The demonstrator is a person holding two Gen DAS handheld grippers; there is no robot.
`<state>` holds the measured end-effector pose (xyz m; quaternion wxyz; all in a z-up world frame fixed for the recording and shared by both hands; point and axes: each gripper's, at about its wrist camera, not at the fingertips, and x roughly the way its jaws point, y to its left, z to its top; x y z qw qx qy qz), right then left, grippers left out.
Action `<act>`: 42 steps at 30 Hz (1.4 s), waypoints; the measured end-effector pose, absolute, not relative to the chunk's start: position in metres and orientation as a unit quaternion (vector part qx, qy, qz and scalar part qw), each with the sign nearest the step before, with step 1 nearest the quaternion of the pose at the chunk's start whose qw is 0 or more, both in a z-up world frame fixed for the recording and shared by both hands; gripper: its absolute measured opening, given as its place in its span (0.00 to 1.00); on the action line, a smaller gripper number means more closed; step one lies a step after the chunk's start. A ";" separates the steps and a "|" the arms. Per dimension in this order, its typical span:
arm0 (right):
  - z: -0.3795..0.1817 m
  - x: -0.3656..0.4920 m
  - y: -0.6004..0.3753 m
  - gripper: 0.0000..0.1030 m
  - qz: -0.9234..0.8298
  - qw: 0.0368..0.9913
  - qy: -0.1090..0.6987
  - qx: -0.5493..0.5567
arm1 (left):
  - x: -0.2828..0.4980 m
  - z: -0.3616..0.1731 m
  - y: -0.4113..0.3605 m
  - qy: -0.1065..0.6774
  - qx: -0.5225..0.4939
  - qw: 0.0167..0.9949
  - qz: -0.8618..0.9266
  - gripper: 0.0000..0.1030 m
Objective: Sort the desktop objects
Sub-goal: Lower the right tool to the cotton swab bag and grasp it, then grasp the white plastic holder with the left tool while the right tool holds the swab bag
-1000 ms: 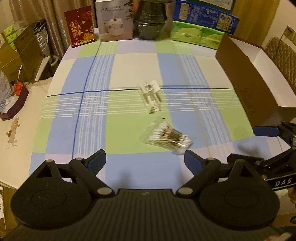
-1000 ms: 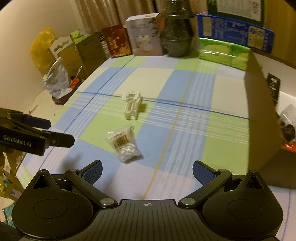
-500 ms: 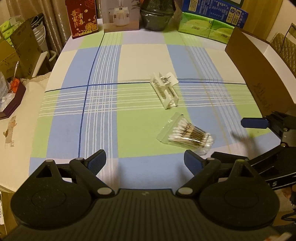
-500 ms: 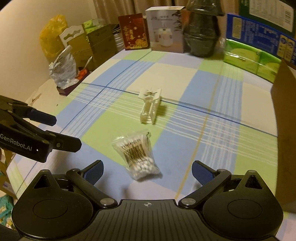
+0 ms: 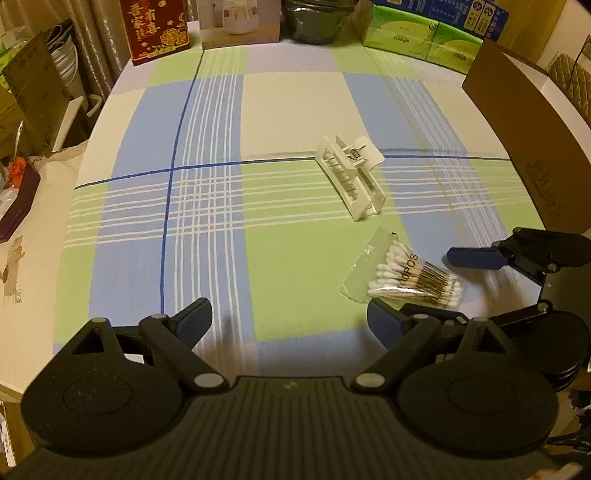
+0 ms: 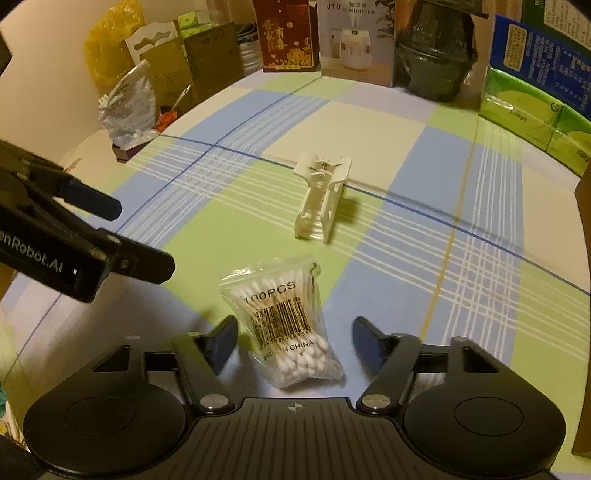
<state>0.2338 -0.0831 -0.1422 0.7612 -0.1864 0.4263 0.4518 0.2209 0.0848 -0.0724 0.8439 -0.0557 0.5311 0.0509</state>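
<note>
**Jaws closing around the swab bag**

My right jaws have just been closing and now stand about half open, one finger on each side of the bag of cotton swabs [image 6: 286, 325], neither pad pressing on it. That right gripper [image 6: 294, 341] is tilted steeply down toward the surface [image 6: 388, 122], with the bag's rounded swab-tip end nearest its body and the bag's printed label pointing away from me. My left jaws stand wide apart with nothing between them; the left gripper [image 5: 290, 321] also points steeply down, hanging over bare checked cloth to the left of the bag. In the left wrist view, its right finger lies just beside the bag's near edge; whether it touches I cannot tell.

The bag lies flat on a green square of the cloth. Just beyond the bag, on the far side from me, is the white plastic clip [image 6: 321, 199], lying on its side, apart from the bag. To the right of the bag, well apart from it, stands the brown cardboard box [image 5: 524, 147] with its side wall toward the bag. Far beyond the bag, along the back edge of the surface, stand a red packet [image 5: 157, 29], a humidifier carton [image 6: 354, 40] and green tissue packs [image 5: 421, 40].
</note>
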 end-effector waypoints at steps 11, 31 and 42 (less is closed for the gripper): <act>-0.140 0.247 -0.111 0.29 0.401 0.782 0.444 -0.173 | 0.250 -0.082 0.077 0.538 -0.039 0.842 0.008 0.86; -0.137 0.305 -0.144 0.30 0.268 0.846 0.448 -0.110 | 0.333 -0.105 0.044 0.486 0.002 0.874 -0.003 0.64; -0.141 0.311 -0.136 0.57 0.272 0.846 0.443 -0.122 | 0.343 -0.116 0.052 0.477 0.005 0.879 -0.006 0.30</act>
